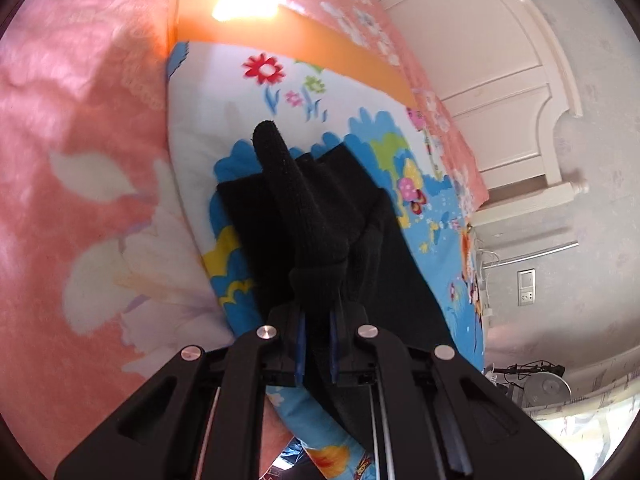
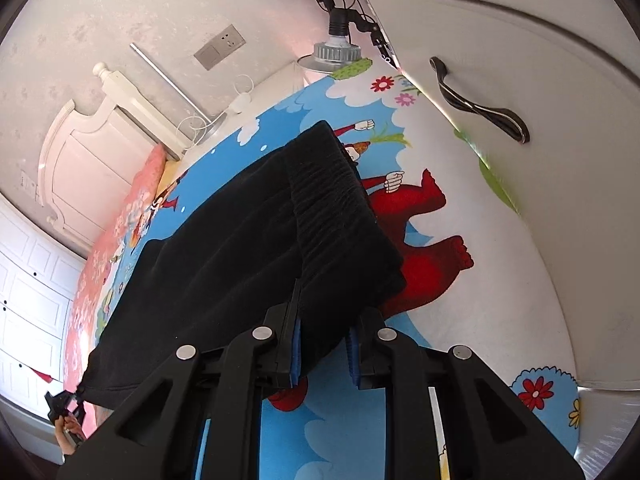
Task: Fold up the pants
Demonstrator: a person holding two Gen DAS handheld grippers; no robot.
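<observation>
Left wrist view: your left gripper (image 1: 316, 344) is pinched tight on a bunched end of the black pants (image 1: 320, 216), held above the cartoon-print sheet (image 1: 208, 92). Right wrist view: your right gripper (image 2: 322, 354) clamps the pants' gathered waistband (image 2: 340, 216); the garment hangs stretched over the sheet.

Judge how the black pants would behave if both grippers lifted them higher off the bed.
The black pants would likely sag between grips: fabric already drapes and bunches at the left gripper. The ribbed waistband looks thick, probably holding securely in the right gripper.
</observation>
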